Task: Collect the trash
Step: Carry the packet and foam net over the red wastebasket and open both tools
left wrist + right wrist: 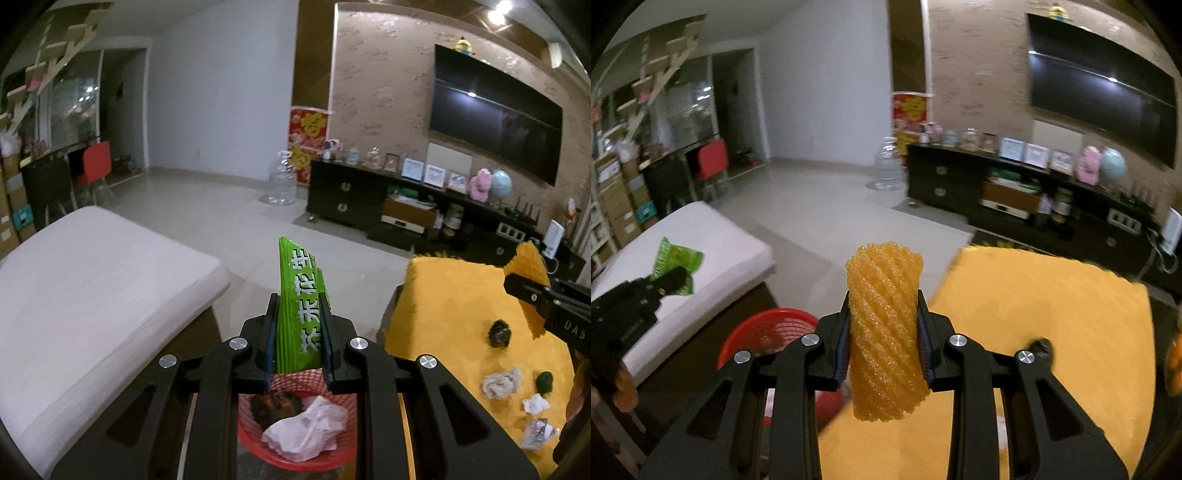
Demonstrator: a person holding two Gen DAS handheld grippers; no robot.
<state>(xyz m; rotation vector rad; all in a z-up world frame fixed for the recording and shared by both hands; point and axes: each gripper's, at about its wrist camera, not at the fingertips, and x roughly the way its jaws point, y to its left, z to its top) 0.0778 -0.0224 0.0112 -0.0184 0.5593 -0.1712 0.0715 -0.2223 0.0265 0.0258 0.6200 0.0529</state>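
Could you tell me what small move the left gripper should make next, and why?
Probably open the left gripper: it is shut on the green wrapper, and the red basket, already holding trash, sits just below it, so the wrapper should drop in.

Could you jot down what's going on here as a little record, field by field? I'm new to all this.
Place: living room, yellow tabletop
Left gripper: shut on a green wrapper, above the bin
Right gripper: shut on an orange foam net
Bin: red basket holding white crumpled paper and something dark
Still on table: crumpled tissues, a few small dark bits, a clear wrapper
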